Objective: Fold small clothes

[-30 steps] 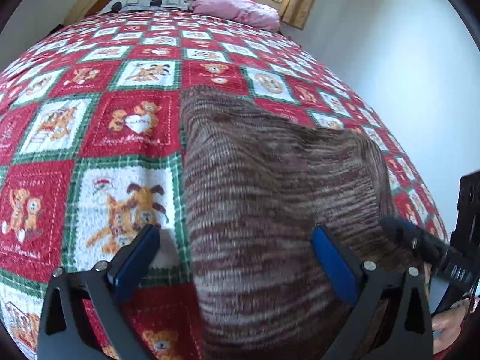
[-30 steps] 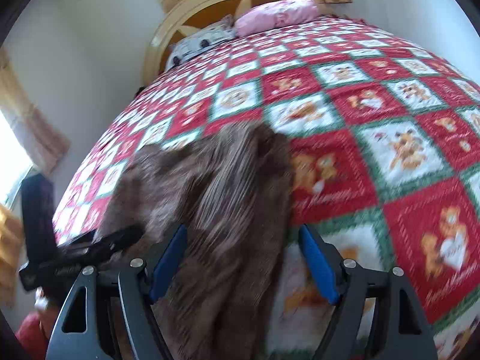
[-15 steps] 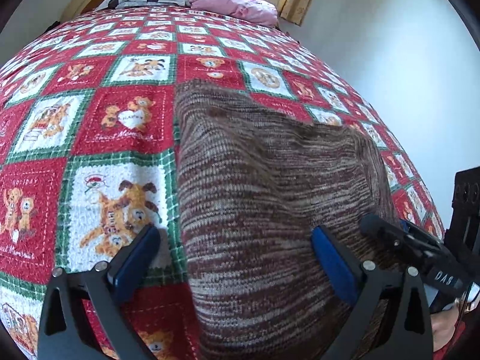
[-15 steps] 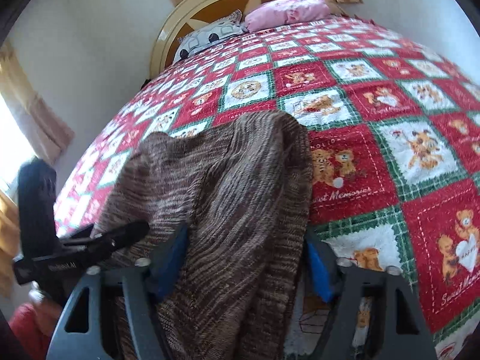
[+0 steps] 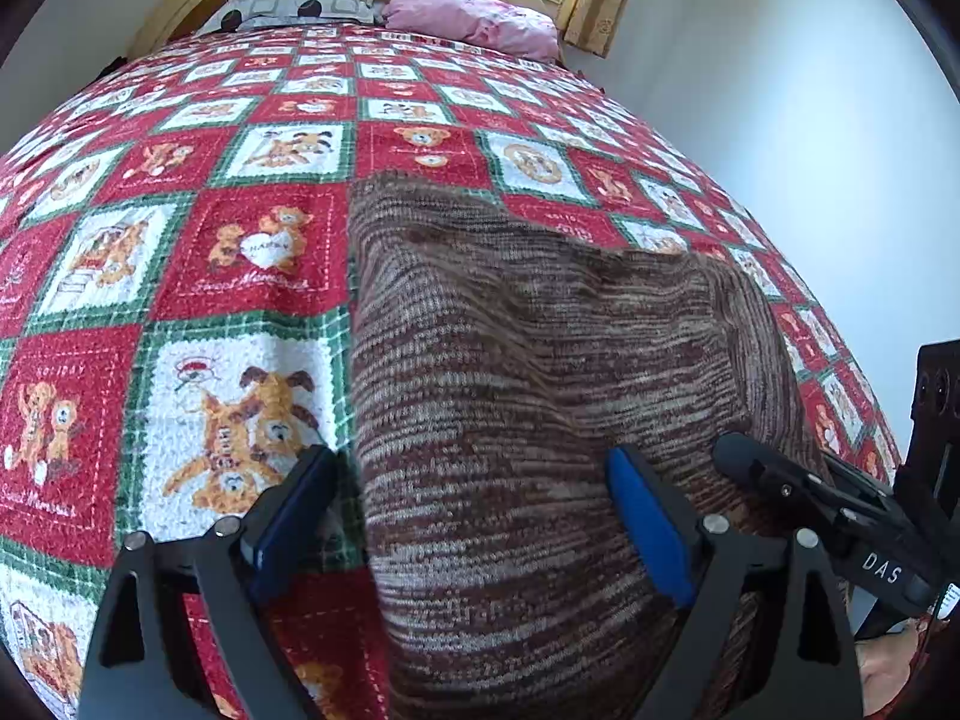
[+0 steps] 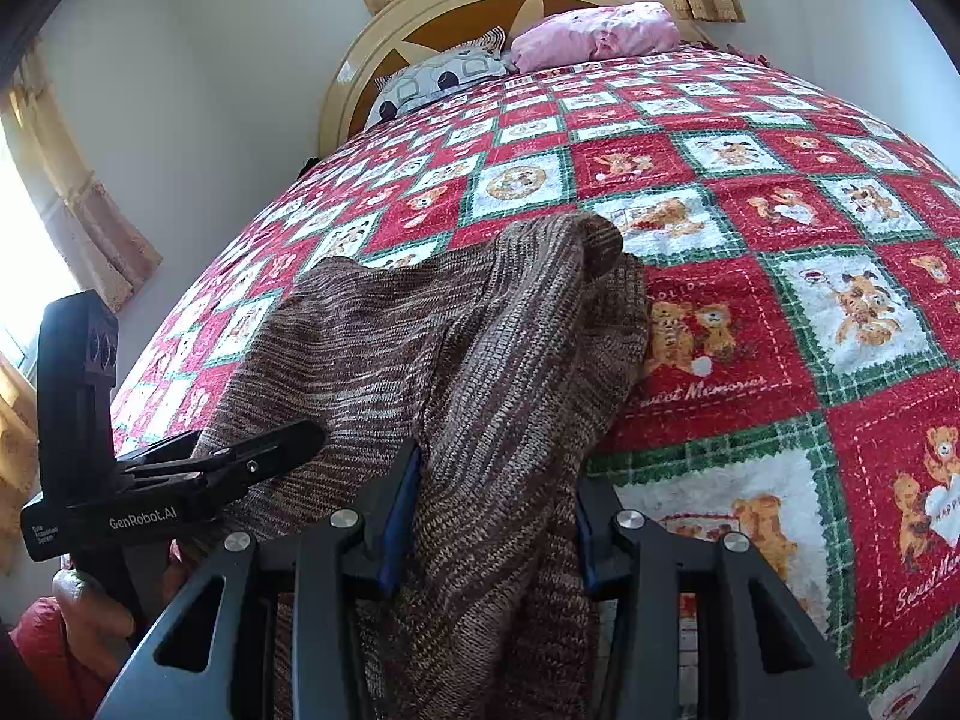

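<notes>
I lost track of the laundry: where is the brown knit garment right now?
The brown knit garment lies at the near end of the red teddy-bear quilt, far from the pillows; in the right wrist view a fold rises between the closing right gripper's fingers.

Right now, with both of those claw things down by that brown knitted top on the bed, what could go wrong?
1. The right gripper is closing on a thick bunch of the brown sweater; it may pinch several layers and drag the fold crooked.
2. The left gripper, closing too, straddles the sweater's edge, with one finger over the quilt; it could catch the quilt as well.
3. The two grippers sit close together, so they might bump.
</notes>
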